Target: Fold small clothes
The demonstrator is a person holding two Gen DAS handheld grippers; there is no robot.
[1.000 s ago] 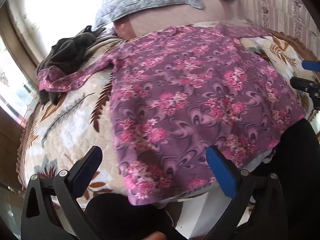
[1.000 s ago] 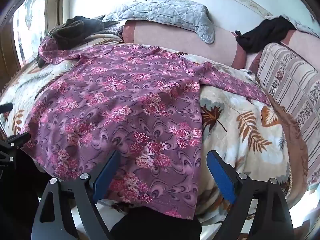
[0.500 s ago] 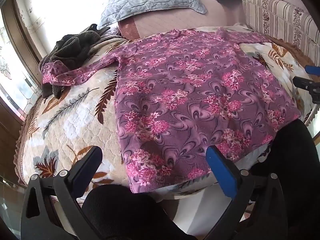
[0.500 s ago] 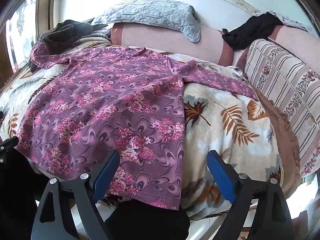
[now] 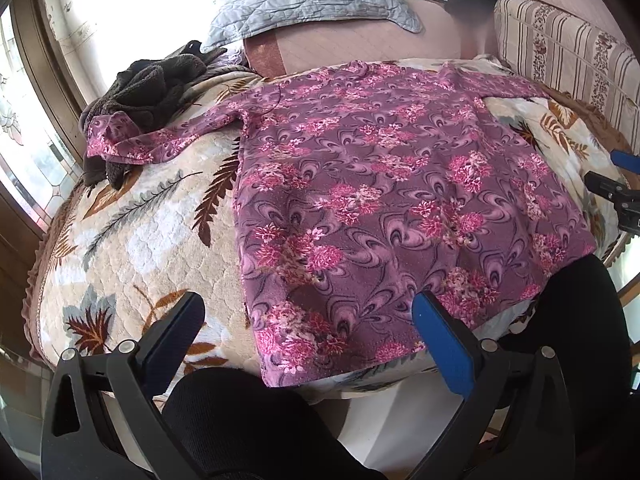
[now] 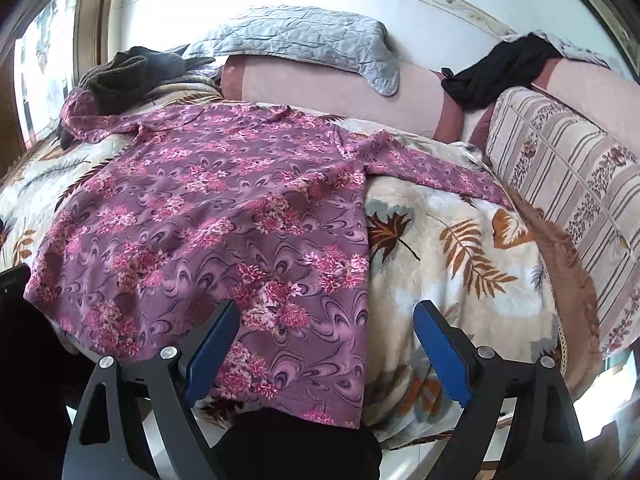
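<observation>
Where sleeve ends, dark towel underneath (shirt flat).

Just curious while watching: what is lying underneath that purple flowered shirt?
The purple flowered shirt lies spread flat on a cream leaf-print blanket. Its left sleeve end rests on a dark grey garment. Whatever lies beneath the shirt's body is covered.

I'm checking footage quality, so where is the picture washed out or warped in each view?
Left wrist view: the wall above the grey quilted cover is blown out white and the window frame bows with fisheye. Right wrist view: the window glares, while the floral shirt stays evenly lit and sharp.
</observation>
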